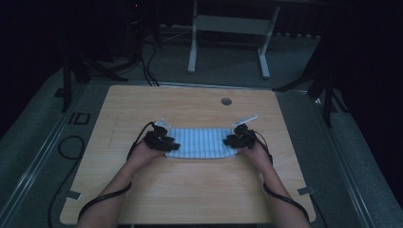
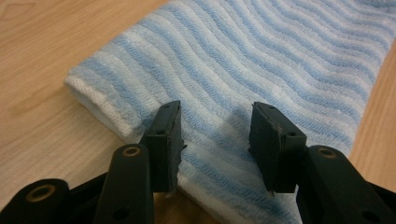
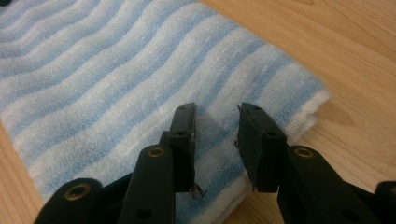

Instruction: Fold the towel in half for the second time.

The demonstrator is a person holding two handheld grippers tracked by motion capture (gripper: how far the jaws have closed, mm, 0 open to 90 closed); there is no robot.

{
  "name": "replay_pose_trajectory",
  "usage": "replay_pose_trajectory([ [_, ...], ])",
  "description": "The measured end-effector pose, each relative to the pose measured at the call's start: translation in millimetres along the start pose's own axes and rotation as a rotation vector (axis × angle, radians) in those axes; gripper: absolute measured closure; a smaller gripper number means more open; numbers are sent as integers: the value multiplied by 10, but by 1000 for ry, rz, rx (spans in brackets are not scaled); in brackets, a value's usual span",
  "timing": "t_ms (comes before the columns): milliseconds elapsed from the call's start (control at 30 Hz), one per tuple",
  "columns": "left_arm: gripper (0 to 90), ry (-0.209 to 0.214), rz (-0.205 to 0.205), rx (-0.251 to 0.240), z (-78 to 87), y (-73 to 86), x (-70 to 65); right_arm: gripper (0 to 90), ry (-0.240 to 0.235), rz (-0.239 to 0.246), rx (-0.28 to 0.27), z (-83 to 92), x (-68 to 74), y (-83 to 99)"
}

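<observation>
Both tongs, left [image 2: 216, 140] and right [image 3: 215, 140], sit half-open over the folded striped towel [image 1: 202, 142] ends gripping nothing, so closing shallow could snag just the top layer and wreck the fold.

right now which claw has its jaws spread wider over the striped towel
The left claw: a broader strip of towel shows between its jaws than between those of the right claw.

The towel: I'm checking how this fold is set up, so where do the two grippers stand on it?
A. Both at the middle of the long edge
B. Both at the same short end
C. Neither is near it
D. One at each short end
D: in the high view the left gripper is at the left end of the striped towel and the right gripper at its right end.
</observation>
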State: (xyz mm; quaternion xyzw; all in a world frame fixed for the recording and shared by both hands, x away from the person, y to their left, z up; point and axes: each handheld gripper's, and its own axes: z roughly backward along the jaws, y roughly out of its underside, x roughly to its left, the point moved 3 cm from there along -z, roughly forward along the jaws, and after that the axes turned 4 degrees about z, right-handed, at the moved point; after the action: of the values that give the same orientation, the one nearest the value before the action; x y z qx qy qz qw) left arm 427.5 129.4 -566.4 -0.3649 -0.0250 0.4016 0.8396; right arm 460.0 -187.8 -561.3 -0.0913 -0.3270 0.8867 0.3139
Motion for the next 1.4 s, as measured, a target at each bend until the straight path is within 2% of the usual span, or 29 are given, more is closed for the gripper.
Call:
replay_pose_trajectory([
  [100, 530, 1, 8, -3, -1, -9, 2, 665, 4, 1, 4, -6, -2, -13],
  [167, 493, 10, 24, -3, 9, -11, 2, 647, 13, 12, 5, -5, 12, -22],
  [300, 428, -5, 9, -5, 31, -8, -29, 570, 26, 35, 1, 25, 53, -38],
  [400, 391, 18, -5, -6, 61, -3, -59, 495, 31, 36, -19, 73, 69, -61],
  [467, 314, 24, -18, -16, 79, 3, -92, 387, 36, 19, -43, 114, 63, -77],
  [500, 285, 20, -17, -21, 86, 6, -105, 371, 34, 1, -57, 136, 57, -84],
  [567, 228, 27, -22, -26, 103, 23, -126, 270, 0, -31, -96, 179, 53, -84],
  [600, 183, 19, -23, -25, 101, 31, -132, 216, -14, -25, -100, 196, 61, -71],
  [633, 159, 9, -21, -22, 108, 44, -134, 202, -15, -22, -101, 204, 70, -62],
  [700, 159, 9, -10, -35, 125, 71, -132, 181, -19, -21, -106, 219, 79, -28],
  [733, 158, -5, -12, -42, 135, 84, -121, 144, -14, -10, -109, 223, 87, -7],
  [833, 104, -19, 8, -58, 152, 123, -78, 141, -13, 7, -118, 239, 102, 61],
  [900, 16, -27, 9, -50, 154, 155, -60, 137, 0, 25, -120, 247, 107, 106],
  [1033, 16, -101, -27, -62, 166, 221, -54, 125, 34, 40, -157, 287, 81, 174],
  [1200, 17, -128, -25, -98, 177, 260, -61, 125, 49, 39, -179, 351, 37, 242],
  [1400, 16, -145, -39, -123, 234, 325, -56, 124, 64, 41, -175, 408, 16, 349],
])
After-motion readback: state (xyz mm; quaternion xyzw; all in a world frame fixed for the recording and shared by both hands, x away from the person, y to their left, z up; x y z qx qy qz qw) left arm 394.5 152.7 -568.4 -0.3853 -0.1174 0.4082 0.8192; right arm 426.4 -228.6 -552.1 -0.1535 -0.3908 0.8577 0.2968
